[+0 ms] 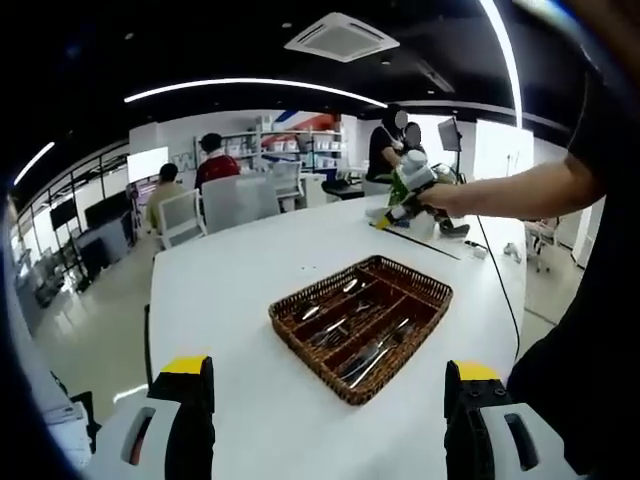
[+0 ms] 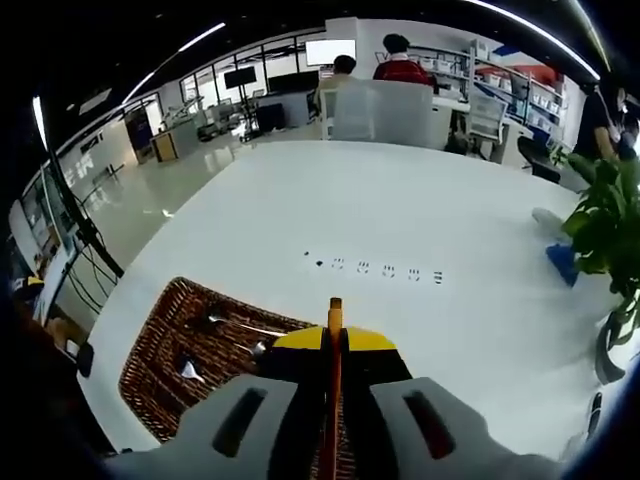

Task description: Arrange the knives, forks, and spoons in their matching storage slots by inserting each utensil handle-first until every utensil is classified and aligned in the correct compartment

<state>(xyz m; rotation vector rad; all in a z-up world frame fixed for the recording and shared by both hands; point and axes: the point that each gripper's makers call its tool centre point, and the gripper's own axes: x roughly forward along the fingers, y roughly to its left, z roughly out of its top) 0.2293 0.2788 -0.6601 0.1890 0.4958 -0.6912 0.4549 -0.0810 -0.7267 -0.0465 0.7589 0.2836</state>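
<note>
A brown wicker cutlery tray (image 1: 425,288) with long compartments lies on the white table (image 1: 230,280), ahead of my left gripper (image 1: 330,415), whose jaws stand wide open and hold nothing. Several metal utensils (image 1: 372,352) lie in its slots. Beyond the tray a person's hand holds my right gripper (image 1: 386,220) above the table. In the right gripper view, that gripper (image 2: 335,342) is shut on a thin orange handle (image 2: 335,312) that sticks out past the jaws. The tray (image 2: 160,350) lies below and to the left, with spoons (image 2: 188,370) in it. The utensil's head is hidden.
A potted plant (image 2: 605,215) and a blue object (image 2: 562,262) stand at the table's right side. White chairs (image 1: 235,200) and seated people (image 1: 212,160) are at the far end. A row of small dark marks (image 2: 385,268) crosses the tabletop. A cable (image 1: 495,270) runs along the right side of the table.
</note>
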